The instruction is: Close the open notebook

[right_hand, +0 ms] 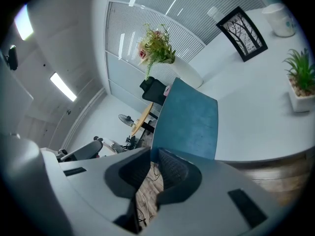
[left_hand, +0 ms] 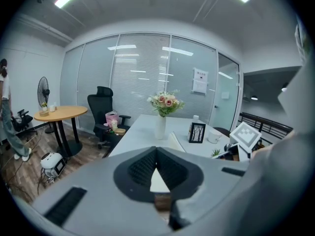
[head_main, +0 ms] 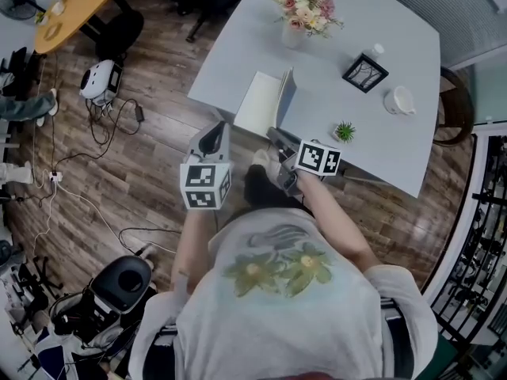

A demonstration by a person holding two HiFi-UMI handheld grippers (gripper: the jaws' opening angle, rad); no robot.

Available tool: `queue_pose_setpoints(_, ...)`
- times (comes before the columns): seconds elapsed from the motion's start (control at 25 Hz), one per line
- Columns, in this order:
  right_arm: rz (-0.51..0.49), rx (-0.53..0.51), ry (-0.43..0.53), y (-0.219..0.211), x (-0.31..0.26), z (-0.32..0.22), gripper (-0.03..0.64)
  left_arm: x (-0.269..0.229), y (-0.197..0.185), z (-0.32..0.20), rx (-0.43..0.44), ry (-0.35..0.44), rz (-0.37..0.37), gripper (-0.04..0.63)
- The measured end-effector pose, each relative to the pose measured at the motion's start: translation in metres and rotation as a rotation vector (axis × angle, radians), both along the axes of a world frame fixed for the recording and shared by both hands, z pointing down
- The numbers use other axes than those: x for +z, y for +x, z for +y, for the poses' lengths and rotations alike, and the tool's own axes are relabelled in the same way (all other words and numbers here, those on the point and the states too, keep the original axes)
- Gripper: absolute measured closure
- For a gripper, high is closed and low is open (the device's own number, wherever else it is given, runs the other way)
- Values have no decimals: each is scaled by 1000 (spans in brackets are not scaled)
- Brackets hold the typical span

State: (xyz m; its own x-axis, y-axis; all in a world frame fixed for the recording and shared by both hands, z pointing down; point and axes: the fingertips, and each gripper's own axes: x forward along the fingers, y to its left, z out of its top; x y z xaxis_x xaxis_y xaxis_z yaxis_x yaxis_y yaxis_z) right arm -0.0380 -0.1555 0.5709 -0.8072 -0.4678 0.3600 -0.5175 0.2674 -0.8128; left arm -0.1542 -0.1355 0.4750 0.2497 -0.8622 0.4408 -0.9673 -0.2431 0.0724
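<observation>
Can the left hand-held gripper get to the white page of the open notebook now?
Probably yes. The left hand-held gripper faces the white page from beside the table, with nothing between them. The right hand-held gripper grips the blue cover, off to the side.

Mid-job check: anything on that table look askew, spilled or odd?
Only the notebook's blue cover: it stands up off the white pages, pinched at its edge by the right gripper, which fits the closing job. The flower vase, picture frame, cup and small plant stand upright; nothing is spilled.
</observation>
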Motion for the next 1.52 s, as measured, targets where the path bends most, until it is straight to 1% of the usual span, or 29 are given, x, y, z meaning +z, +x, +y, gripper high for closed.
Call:
queue_pose_setpoints(0.36,-4,-19,-12,-9,2,-2,555,2,-4,-6,0,-7,-2,592)
queue_pose_setpoints(0.64,18,-51,-3,-15,4,-4,555,4,-10,-8,-11,-8,-1,592)
queue_pose_setpoints(1.52,50,-95,-23,-36,12,-12,558,11,-22,-21,-28,-21,16,592)
